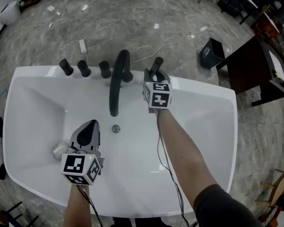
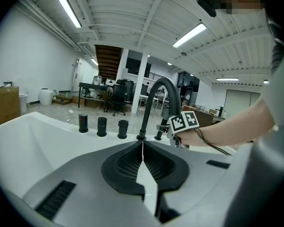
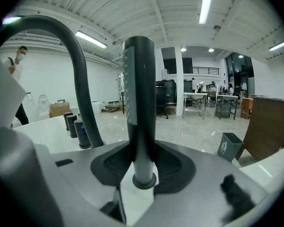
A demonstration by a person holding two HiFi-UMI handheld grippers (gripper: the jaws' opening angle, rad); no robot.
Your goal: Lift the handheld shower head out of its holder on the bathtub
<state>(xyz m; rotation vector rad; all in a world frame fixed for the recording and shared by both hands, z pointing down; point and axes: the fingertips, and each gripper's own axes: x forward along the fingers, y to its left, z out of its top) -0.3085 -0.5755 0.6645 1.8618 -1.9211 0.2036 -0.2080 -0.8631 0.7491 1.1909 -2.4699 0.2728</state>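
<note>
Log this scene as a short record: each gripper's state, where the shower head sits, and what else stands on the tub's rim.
right gripper: shut on the handheld shower head, around its handle
shower head position: upright, base seated in its holder on the bathtub rim
left gripper: shut, nothing between the jaws, over the basin
rim fittings: arched faucet spout, with three black knobs to its left in the head view
drain: in the tub floor below the spout's mouth
</note>
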